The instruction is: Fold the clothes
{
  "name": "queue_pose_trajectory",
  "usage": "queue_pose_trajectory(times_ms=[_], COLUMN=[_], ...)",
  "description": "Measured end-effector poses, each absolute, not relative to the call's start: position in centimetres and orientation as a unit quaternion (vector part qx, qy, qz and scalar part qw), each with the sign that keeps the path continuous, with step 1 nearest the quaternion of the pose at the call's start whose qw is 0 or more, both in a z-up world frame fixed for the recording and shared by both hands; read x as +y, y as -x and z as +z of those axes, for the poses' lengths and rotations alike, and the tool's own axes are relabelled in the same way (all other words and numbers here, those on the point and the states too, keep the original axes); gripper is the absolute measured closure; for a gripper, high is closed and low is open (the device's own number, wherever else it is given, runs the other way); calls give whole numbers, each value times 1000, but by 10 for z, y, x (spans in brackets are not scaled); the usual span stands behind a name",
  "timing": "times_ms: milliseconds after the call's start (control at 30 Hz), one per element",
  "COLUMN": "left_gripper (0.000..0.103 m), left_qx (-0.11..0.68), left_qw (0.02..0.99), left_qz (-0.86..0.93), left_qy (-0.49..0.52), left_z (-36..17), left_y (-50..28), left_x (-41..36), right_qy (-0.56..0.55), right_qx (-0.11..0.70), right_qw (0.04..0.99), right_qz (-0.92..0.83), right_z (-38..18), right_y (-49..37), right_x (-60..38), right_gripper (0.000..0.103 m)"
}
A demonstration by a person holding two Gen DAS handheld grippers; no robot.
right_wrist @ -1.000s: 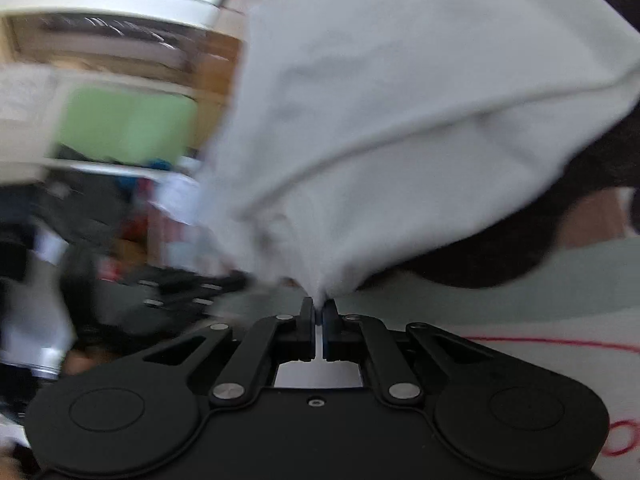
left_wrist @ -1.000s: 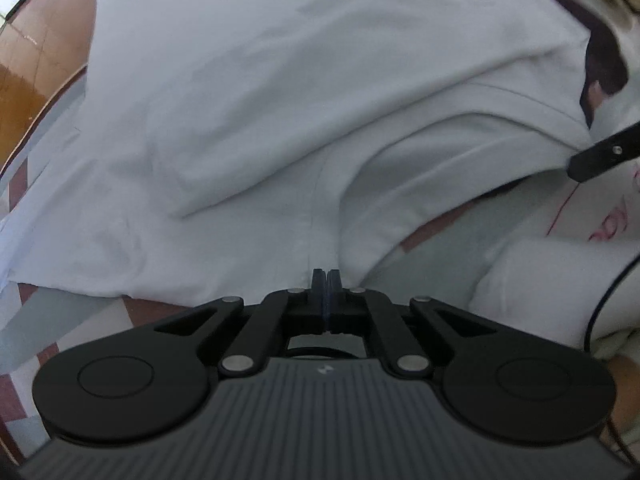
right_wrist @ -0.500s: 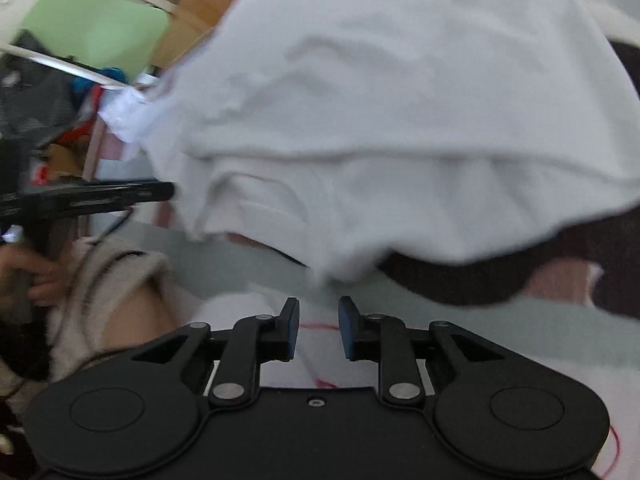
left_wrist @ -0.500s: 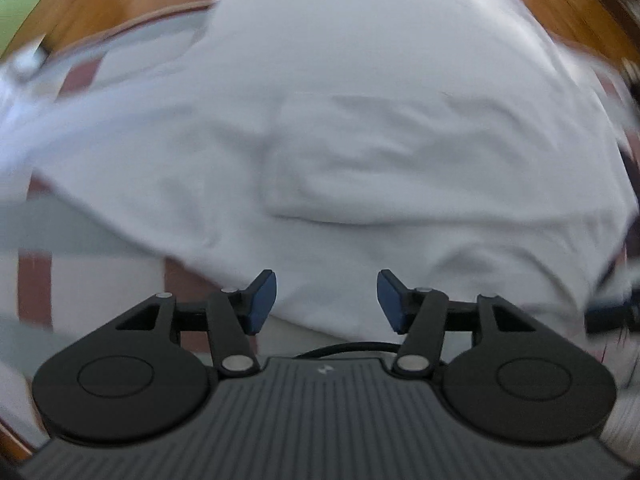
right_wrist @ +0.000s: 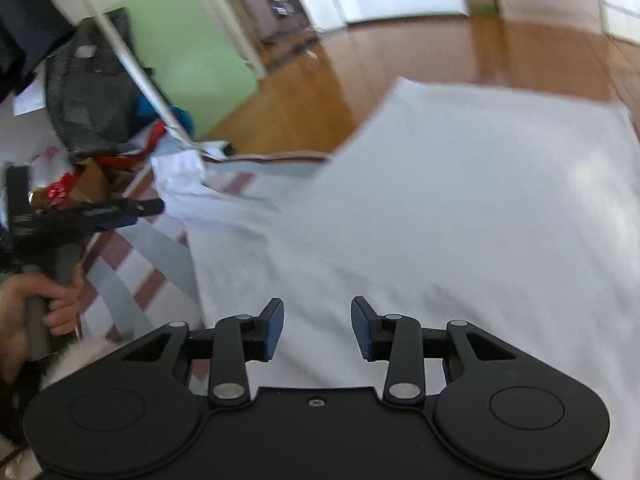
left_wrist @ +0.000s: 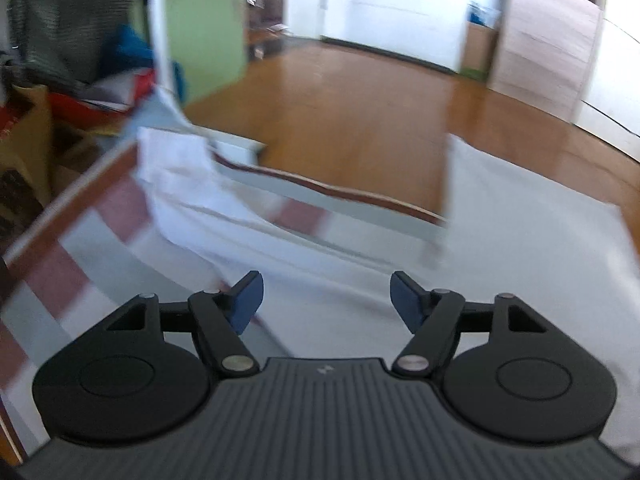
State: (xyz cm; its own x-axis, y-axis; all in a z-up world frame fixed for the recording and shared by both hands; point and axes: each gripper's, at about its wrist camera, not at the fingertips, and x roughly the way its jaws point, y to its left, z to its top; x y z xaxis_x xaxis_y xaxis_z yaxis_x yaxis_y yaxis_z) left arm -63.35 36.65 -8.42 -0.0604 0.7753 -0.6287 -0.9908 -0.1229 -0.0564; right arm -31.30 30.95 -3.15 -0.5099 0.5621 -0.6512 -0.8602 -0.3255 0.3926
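A white garment (right_wrist: 460, 208) lies spread flat on the striped tablecloth (right_wrist: 132, 248); its sleeve (left_wrist: 180, 184) trails toward the table's far left corner. In the left wrist view the same garment (left_wrist: 528, 248) fills the right side. My left gripper (left_wrist: 326, 302) hovers above the cloth's near edge, its jaws opening, nothing between the blue pads. My right gripper (right_wrist: 318, 328) hangs over the garment's middle, jaws opening too, holding nothing. The left gripper (right_wrist: 120, 210) also shows side-on at the left of the right wrist view, held by a hand (right_wrist: 48, 308).
The table's far edge (left_wrist: 340, 192) drops to a wooden floor (left_wrist: 360, 112). A green panel (left_wrist: 204, 32), a dark mesh bag (right_wrist: 84, 100) and piled clutter (right_wrist: 80, 180) stand beyond the left corner. A pale doorway and walls lie farther back.
Both grippers were shut on the white garment; they have let go, opened, rolled and risen. The garment, which was hanging bunched, now lies flat on the table.
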Motion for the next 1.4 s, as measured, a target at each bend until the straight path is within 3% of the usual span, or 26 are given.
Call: queue_pose_trajectory(times_ms=[33, 100, 133, 433, 767, 833, 867, 900, 1033, 1400], left_gripper=[33, 19, 18, 18, 19, 51, 92, 99, 99, 99], left_qx=[190, 191, 205, 203, 269, 292, 308, 321, 334, 164], left_qw=[621, 598, 589, 575, 551, 570, 569, 562, 564, 753], left_qz=[719, 756, 762, 760, 765, 736, 728, 724, 729, 611], left_qy=[245, 184, 175, 224, 200, 217, 230, 237, 198, 181], left_z=[-87, -92, -94, -137, -165, -170, -173, -177, -169, -49], left_y=[651, 679, 693, 778, 782, 778, 775, 773, 750, 627], left_x=[371, 384, 394, 471, 510, 519, 523, 525, 515, 427], right_qy=[209, 230, 238, 267, 284, 281, 281, 282, 268, 226], right_qx=[352, 322, 309, 309, 342, 347, 347, 344, 342, 375], right_qw=[447, 443, 444, 460, 497, 499, 500, 501, 498, 494], right_qz=[795, 805, 806, 788, 746, 743, 742, 742, 750, 752], right_z=[-27, -21, -20, -39, -70, -74, -75, -76, -75, -79], right_y=[319, 331, 336, 355, 331, 330, 331, 331, 327, 306], right_x=[315, 321, 322, 328, 358, 362, 363, 362, 356, 335], right_gripper=[59, 58, 58, 57, 57, 57, 57, 57, 57, 57])
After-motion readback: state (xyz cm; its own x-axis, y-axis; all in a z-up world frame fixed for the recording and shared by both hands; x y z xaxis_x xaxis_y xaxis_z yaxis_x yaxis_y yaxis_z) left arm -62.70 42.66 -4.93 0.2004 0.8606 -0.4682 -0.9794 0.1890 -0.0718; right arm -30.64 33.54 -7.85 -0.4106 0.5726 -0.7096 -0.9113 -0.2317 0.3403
